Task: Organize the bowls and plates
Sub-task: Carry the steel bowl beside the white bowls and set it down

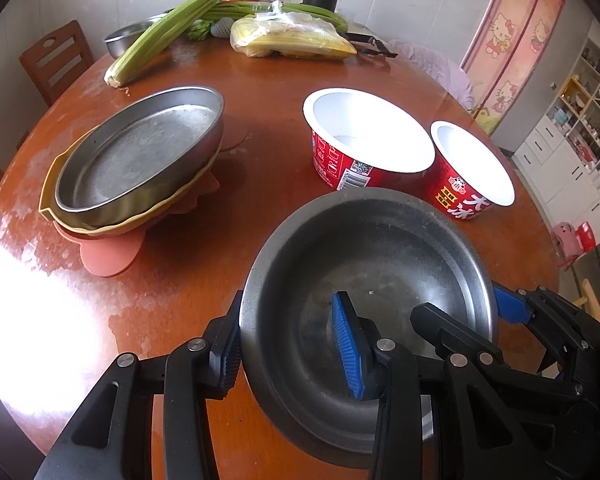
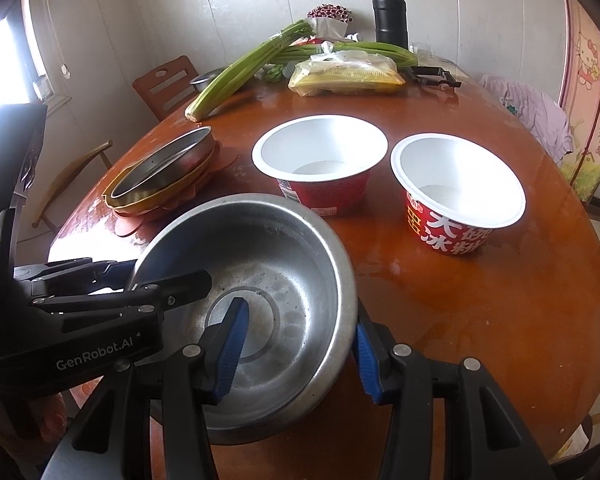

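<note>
A steel bowl (image 1: 370, 280) sits at the near edge of the round wooden table (image 1: 260, 92), gripped on both sides. The left gripper (image 1: 290, 344) pinches the bowl's left rim, one finger outside the wall and one inside; the right gripper (image 2: 300, 354) pinches the right rim the same way, its blue pads (image 2: 232, 348) pressed against the metal. To the far left, a steel plate (image 1: 140, 152) rests in a yellow dish (image 1: 50, 196) on a pink mat (image 1: 108, 256). Just beyond the bowl stand two empty red paper bowls, one to the left (image 2: 320, 160) and one to the right (image 2: 458, 184). Celery (image 1: 168, 32), a bag of food (image 1: 292, 36) and a black flask (image 2: 390, 16) lie at the far side.
</note>
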